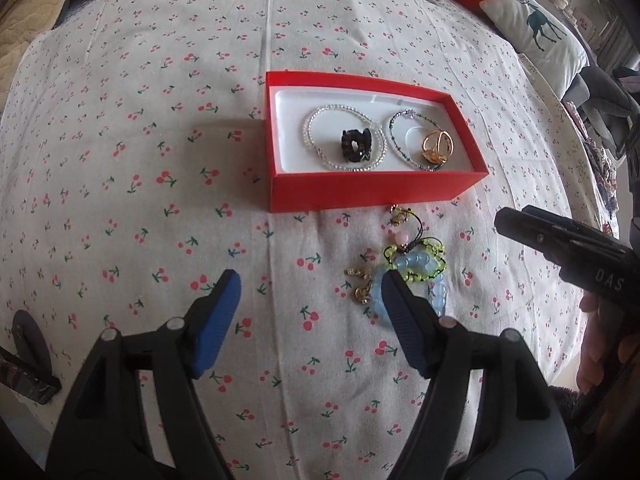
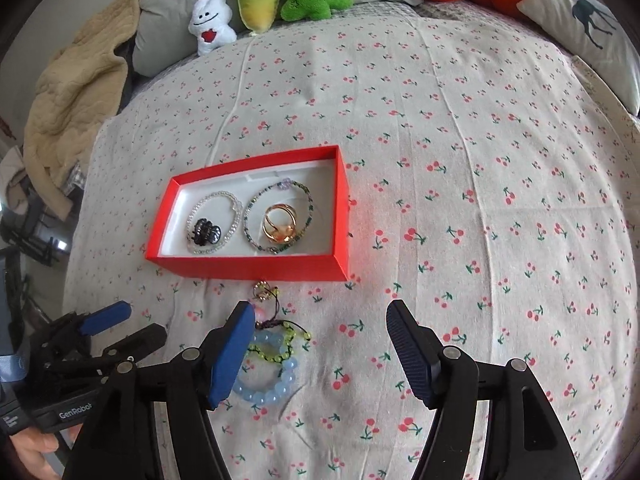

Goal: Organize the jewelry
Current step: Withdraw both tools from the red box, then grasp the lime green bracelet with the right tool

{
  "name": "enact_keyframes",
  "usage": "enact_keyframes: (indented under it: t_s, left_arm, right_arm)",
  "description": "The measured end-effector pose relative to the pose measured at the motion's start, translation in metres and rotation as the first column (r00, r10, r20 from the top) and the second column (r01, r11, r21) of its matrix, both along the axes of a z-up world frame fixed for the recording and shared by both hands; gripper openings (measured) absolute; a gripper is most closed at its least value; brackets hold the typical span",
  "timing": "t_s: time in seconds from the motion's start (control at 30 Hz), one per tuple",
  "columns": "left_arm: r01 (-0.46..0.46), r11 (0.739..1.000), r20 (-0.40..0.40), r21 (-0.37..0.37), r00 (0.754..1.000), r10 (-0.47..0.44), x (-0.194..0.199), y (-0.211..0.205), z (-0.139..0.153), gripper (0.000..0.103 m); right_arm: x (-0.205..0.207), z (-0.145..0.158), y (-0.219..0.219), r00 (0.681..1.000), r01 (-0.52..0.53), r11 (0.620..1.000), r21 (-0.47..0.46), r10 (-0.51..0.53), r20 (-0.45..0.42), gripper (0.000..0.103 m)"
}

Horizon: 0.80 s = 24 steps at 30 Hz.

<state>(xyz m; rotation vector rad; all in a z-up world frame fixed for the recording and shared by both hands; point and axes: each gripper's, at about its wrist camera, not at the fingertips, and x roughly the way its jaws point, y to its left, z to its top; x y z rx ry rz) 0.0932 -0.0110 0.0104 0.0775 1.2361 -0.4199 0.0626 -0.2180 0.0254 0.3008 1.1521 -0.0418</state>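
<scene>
A red box (image 1: 376,190) (image 2: 248,268) lies open on the cherry-print bedspread. It holds a clear bead bracelet (image 1: 316,120) around a black hair claw (image 1: 356,146), and a dark bead bracelet (image 1: 394,148) around a gold ring piece (image 1: 436,146). In front of the box lie a blue bead bracelet (image 1: 438,300) (image 2: 276,388), a yellow-green bead bracelet (image 1: 434,268) (image 2: 290,336), a pink-bead charm (image 1: 402,237) and small gold earrings (image 1: 360,286). My left gripper (image 1: 310,280) is open, its right finger over the blue bracelet's edge. My right gripper (image 2: 320,308) is open, its left finger covering part of both bracelets.
Plush toys (image 2: 256,0) and pillows (image 2: 588,20) line the far end of the bed, and a beige blanket (image 2: 76,112) hangs at the far left. A person's hand (image 1: 596,344) holds the right gripper's handle. The bedspread (image 2: 480,200) spreads to the right of the box.
</scene>
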Motion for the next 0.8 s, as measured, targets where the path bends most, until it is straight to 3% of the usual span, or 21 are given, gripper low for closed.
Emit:
enact_keyframes:
  t_s: [0.17,0.37,0.8]
  left_arm:
    - [-0.012,1.0,-0.037,-0.018,0.999,0.011,-0.005,0.003,-0.007,0.073]
    - [-0.038,0.998,-0.087,-0.051,0.996,0.034,-0.006,0.005,-0.014,0.073]
    - [-0.045,0.997,-0.114,-0.065,0.993,0.037,-0.002,0.003,-0.018,0.073]
  right_arm:
    - [-0.014,-0.018,-0.008,0.997,0.022,0.999,0.031,-0.02,-0.076,0.07]
    - [-0.018,-0.027,-0.005,0.993,0.001,1.0,0.0,-0.001,-0.116,0.07]
    - [0.014,-0.049,0.013,0.986,0.022,0.997,0.074,-0.009,-0.168,0.07]
